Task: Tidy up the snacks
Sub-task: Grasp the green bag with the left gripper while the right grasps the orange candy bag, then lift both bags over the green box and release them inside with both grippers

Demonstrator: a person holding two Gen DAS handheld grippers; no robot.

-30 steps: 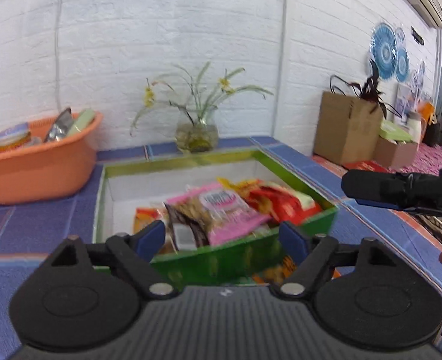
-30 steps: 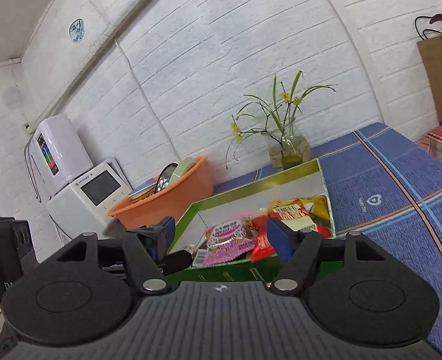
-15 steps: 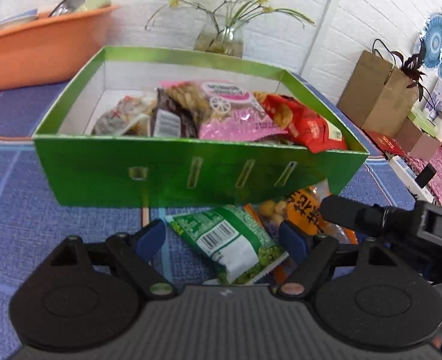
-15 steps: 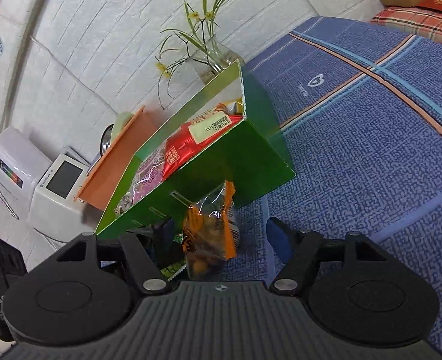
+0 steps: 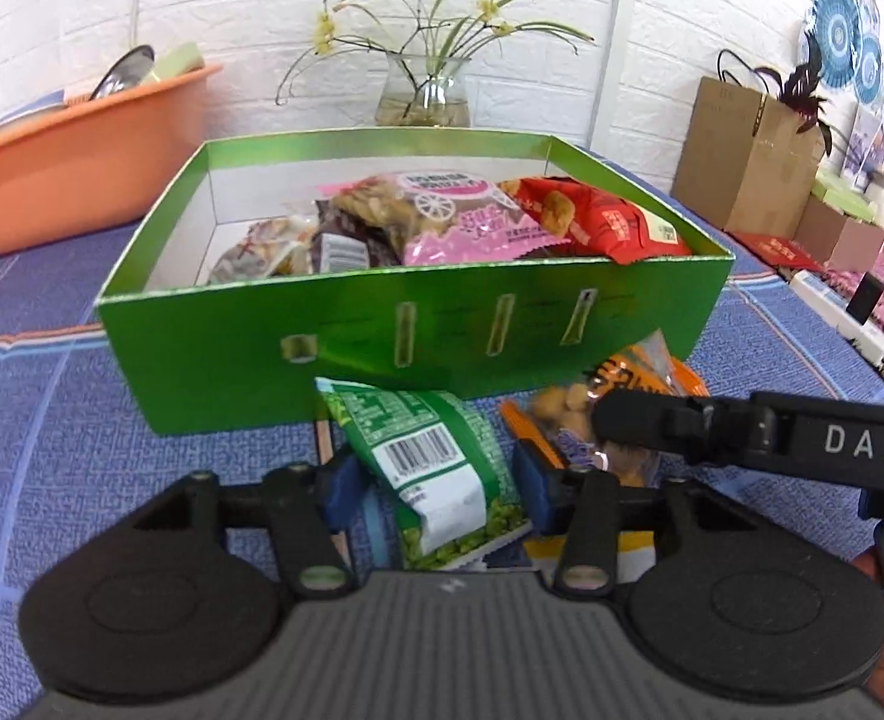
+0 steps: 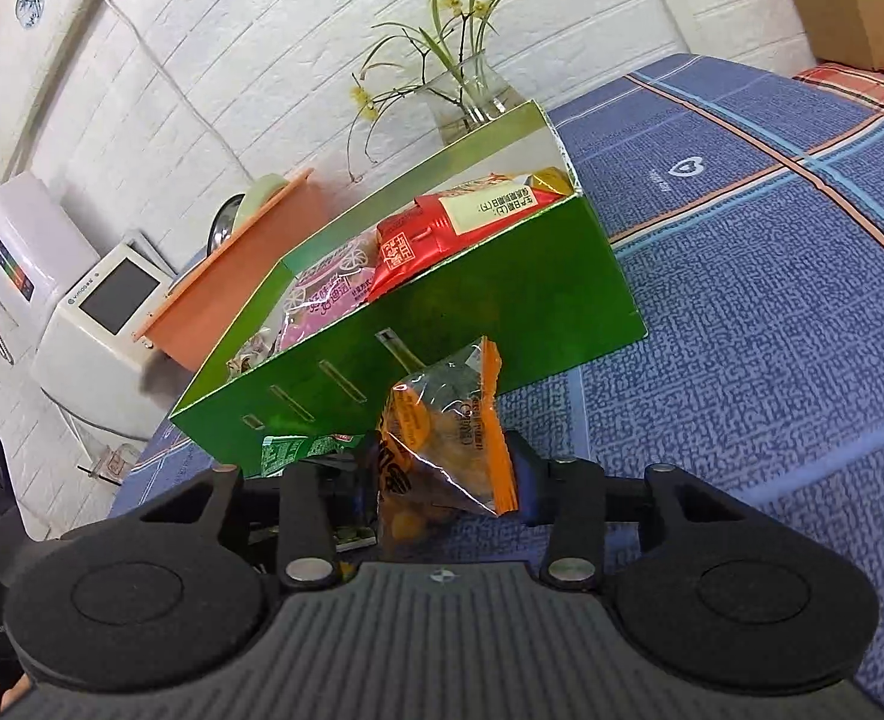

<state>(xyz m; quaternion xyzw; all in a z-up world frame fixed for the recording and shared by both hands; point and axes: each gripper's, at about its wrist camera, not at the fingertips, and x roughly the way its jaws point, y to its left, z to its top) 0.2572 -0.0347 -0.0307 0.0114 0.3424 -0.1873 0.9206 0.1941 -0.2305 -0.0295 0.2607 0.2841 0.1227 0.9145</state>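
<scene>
black claw bodies, blue finger pads, silver screws, white "das" lettering.

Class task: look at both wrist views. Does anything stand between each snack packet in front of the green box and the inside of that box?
Only the green box's near wall. The green pea packet and orange snack packet lie against its foot, each between a hand-held gripper's fingers, so each must go up over the rim. Packets already fill the right side; the left looks freer.
</scene>
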